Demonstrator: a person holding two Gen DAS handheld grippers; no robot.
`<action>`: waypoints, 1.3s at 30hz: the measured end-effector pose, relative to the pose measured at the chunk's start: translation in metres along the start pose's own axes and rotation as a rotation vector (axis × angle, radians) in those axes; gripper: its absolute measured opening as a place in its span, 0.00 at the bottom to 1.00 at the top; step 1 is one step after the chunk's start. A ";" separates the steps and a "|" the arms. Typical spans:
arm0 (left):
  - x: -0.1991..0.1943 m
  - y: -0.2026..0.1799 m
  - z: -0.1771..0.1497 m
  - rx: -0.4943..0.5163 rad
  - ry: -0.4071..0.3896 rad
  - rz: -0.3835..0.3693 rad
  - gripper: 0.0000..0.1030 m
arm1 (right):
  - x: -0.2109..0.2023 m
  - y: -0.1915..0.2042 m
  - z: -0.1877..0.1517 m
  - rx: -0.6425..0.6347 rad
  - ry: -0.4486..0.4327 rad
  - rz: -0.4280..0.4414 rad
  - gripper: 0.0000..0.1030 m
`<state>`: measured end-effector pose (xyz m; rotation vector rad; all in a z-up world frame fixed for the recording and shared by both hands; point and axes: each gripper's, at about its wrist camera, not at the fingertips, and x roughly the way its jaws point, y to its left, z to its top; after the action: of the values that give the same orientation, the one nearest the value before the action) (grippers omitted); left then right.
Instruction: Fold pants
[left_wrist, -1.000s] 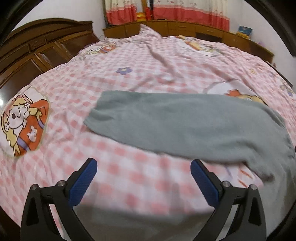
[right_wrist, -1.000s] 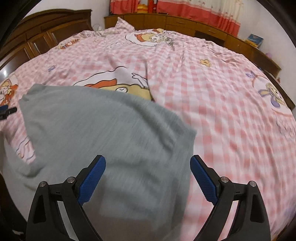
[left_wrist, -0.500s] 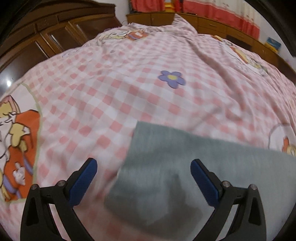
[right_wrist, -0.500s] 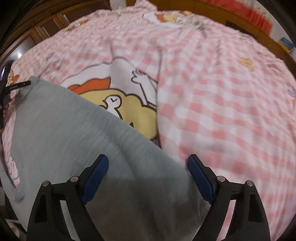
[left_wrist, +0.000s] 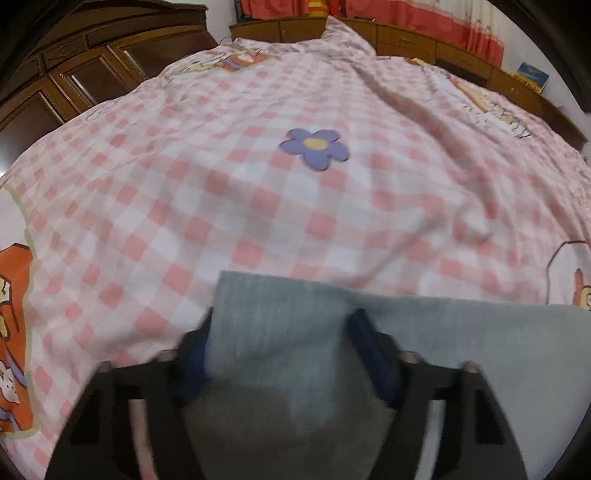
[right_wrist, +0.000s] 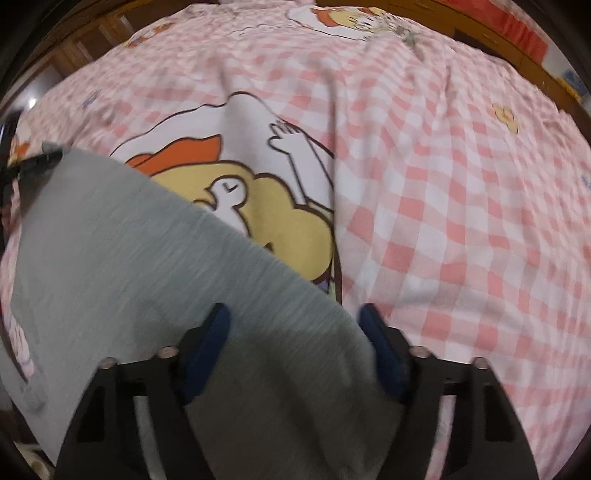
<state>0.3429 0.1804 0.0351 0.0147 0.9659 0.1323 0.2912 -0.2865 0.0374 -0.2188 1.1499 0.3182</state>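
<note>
The gray pants (left_wrist: 461, 332) are lying near the bed's (left_wrist: 258, 192) front edge. Both the left gripper (left_wrist: 284, 354) and the right gripper (right_wrist: 295, 347) are closing around fabric ends; they should be pinching only pants, not the sheet.

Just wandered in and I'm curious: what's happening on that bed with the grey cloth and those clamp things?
A person is folding a pair of soft grey knit pants laid flat on a pink-and-white checked bedsheet, using two hand-held grippers. The left gripper straddles one end of the pants, the right gripper the other end. Both sets of blue-padded jaws are closing with grey fabric between them. Nothing is lifted or folded over yet.
</note>
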 end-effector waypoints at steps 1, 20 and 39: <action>-0.001 -0.002 0.000 0.007 0.000 -0.002 0.40 | -0.003 0.000 0.000 -0.004 0.004 -0.005 0.30; -0.098 0.023 0.019 -0.036 -0.167 -0.095 0.06 | -0.109 0.004 -0.016 0.053 -0.186 -0.018 0.07; -0.263 0.053 -0.009 -0.016 -0.407 -0.231 0.05 | -0.193 0.040 -0.149 0.092 -0.350 -0.025 0.06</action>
<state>0.1824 0.2012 0.2488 -0.0817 0.5547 -0.0747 0.0774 -0.3249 0.1552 -0.0914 0.8131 0.2683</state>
